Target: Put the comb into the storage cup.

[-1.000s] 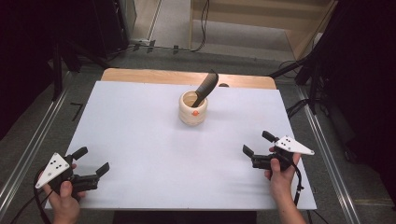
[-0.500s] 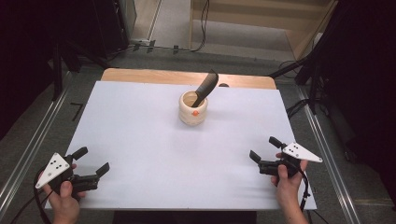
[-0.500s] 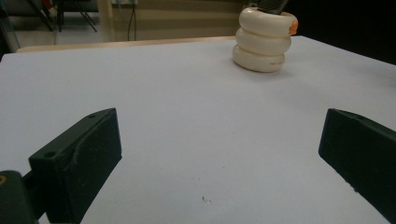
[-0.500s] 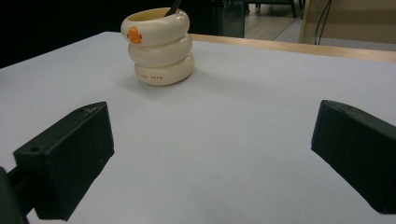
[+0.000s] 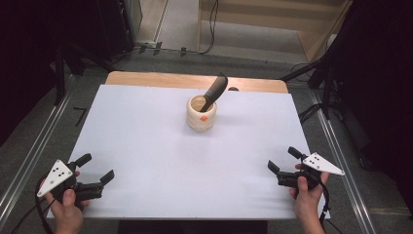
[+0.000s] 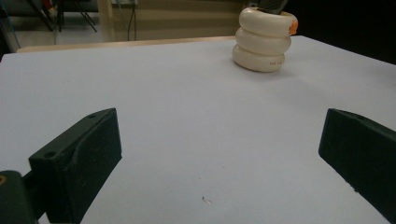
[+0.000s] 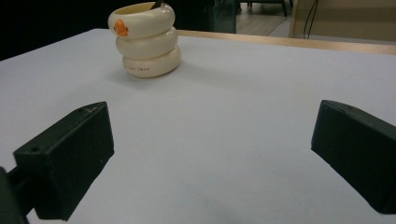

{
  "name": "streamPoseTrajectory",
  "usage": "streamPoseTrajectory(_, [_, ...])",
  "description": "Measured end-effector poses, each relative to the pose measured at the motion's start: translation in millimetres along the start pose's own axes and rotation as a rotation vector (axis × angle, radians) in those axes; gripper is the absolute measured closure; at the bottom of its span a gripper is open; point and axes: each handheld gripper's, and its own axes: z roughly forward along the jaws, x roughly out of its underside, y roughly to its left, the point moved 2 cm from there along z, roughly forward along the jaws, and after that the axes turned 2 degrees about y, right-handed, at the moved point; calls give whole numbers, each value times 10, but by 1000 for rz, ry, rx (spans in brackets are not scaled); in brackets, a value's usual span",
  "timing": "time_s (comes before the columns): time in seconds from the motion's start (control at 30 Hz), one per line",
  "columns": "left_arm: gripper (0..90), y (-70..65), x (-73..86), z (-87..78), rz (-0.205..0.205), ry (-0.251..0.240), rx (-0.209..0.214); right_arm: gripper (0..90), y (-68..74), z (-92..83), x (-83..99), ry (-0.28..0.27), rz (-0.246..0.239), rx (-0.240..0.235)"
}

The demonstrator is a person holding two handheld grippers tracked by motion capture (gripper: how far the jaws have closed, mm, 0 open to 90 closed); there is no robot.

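We hold both tools low at the near edge of the white worktop (image 5: 146, 136), the left hand-held gripper (image 5: 96, 168) at the near left corner and the right hand-held gripper (image 5: 282, 160) at the near right, each with its jaws spread wide and nothing between them. Well apart from both, toward the far middle, stands the cream ribbed holder shaped like three stacked rings (image 5: 201, 113), with an orange mark near its rim and a dark, slightly curved tool handle (image 5: 215, 90) leaning out of it to the right. We judge the holder stiff, smooth and fairly light, so it could tip; the handle looks rigid and easy to pinch across its upper part, where it stands clear of the rim.
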Motion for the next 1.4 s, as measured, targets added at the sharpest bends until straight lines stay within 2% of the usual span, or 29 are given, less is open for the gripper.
streamPoseTrajectory(0.73, [0,-3,0,2,4,0,0,0,-243,-365,222,2,27,71])
streamPoseTrajectory(1.07, [0,-5,-2,3,12,5,-2,0,-302,-456,301,-15,10,128])
streamPoseTrajectory(1.2, [0,-1,-2,2,9,2,-1,0,-286,-430,322,-17,1,117])
streamPoseTrajectory(1.4, [0,-6,-1,3,13,4,-5,0,-341,-455,327,-44,52,105])
